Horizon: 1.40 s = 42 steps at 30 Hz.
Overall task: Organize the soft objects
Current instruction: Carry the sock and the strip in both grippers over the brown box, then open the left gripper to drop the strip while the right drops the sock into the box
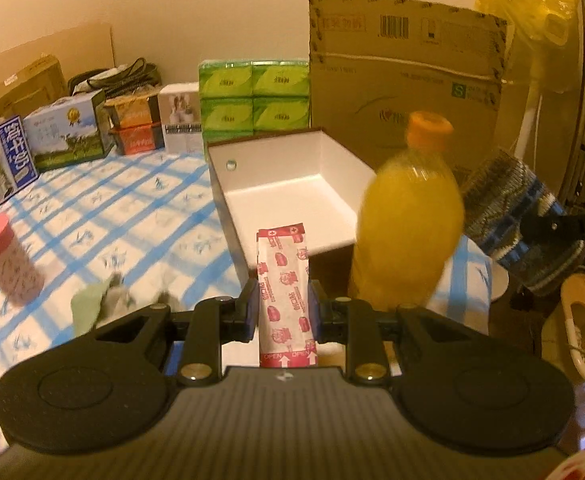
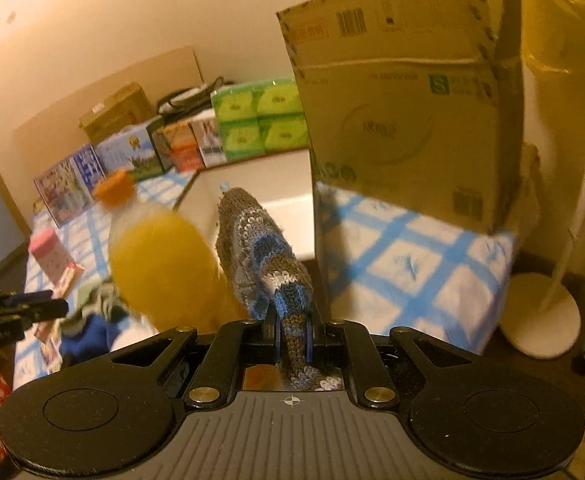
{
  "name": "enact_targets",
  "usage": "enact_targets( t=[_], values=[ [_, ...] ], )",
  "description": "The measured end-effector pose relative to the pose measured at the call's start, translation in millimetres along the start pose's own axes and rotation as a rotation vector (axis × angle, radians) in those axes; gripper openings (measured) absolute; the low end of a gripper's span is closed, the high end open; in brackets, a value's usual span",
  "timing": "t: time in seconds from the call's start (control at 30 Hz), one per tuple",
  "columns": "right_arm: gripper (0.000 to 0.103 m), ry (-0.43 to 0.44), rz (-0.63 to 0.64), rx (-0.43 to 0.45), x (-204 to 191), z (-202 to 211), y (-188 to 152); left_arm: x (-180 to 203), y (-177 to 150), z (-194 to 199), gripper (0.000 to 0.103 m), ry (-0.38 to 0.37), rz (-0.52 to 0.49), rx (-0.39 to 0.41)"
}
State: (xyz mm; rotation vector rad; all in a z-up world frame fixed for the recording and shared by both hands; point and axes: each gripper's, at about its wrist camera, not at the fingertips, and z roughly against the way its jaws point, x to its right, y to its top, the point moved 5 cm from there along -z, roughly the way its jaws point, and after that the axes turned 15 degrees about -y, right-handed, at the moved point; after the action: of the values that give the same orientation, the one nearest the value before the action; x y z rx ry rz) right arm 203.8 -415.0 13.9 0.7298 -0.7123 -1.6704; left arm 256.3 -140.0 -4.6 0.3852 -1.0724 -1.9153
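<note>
My left gripper (image 1: 283, 304) is shut on a red-and-white printed packet (image 1: 284, 280), held upright just in front of the open white box (image 1: 288, 196). My right gripper (image 2: 292, 322) is shut on a grey-and-blue knitted sock (image 2: 260, 248), which points toward the white box (image 2: 252, 184). The sock also shows at the right of the left wrist view (image 1: 512, 216). A heap of soft cloth pieces (image 1: 100, 304) lies on the blue-checked tablecloth (image 1: 112, 216), also seen in the right wrist view (image 2: 92, 312).
An orange-juice bottle (image 1: 408, 216) stands beside the white box, between the grippers (image 2: 160, 256). A pink-lidded jar (image 1: 4, 264) stands at left. Green tissue packs (image 1: 252, 96), cartons (image 1: 68, 132) and a tall cardboard box (image 1: 404, 68) line the back. A white fan stand (image 2: 544, 320) is at right.
</note>
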Motion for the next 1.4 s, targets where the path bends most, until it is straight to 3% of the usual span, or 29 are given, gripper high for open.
enact_targets(
  t=[0.23, 0.43, 0.83, 0.87, 0.9, 0.97, 1.1, 1.17, 1.23, 1.27, 1.4],
  values=[
    [0.011, 0.063, 0.024, 0.013, -15.6, -51.4, 51.9, -29.7, 49.9, -41.1, 0.023, -0.014, -0.008, 0.045],
    [0.011, 0.141, 0.016, -0.033, -31.2, -113.5, 87.7, -58.5, 80.8, -86.0, 0.023, -0.046, 0.009, 0.040],
    [0.012, 0.186, 0.021, -0.108, -60.0, -216.3, 110.8, -78.2, 97.4, -177.4, 0.023, -0.088, 0.037, -0.022],
    [0.019, 0.195, 0.023, -0.112, -61.9, -222.5, 111.9, -79.5, 97.8, -181.4, 0.023, -0.092, 0.045, -0.026],
    [0.034, 0.197, 0.016, -0.116, -62.3, -228.3, 113.2, -80.9, 97.8, -186.4, 0.023, -0.094, 0.052, -0.031],
    [0.053, 0.208, -0.005, -0.109, -61.6, -233.5, 115.4, -82.1, 97.4, -193.8, 0.024, -0.095, 0.050, -0.045],
    [0.053, 0.217, -0.002, -0.105, -60.6, -234.3, 118.6, -81.4, 94.5, -204.7, 0.025, -0.088, 0.040, -0.069],
    [0.053, 0.211, 0.004, -0.105, -58.1, -232.1, 118.6, -79.9, 94.5, -206.7, 0.028, -0.090, 0.036, -0.070],
    [0.053, 0.199, 0.009, -0.104, -53.5, -228.7, 117.3, -78.2, 95.0, -207.4, 0.049, -0.088, 0.032, -0.075],
    [0.053, 0.194, 0.011, -0.103, -52.1, -227.1, 116.8, -77.6, 95.6, -207.9, 0.054, -0.086, 0.031, -0.077],
    [0.053, 0.187, 0.015, -0.113, -43.9, -217.7, 111.1, -77.4, 97.8, -202.9, 0.057, -0.081, 0.033, -0.077]
  ],
)
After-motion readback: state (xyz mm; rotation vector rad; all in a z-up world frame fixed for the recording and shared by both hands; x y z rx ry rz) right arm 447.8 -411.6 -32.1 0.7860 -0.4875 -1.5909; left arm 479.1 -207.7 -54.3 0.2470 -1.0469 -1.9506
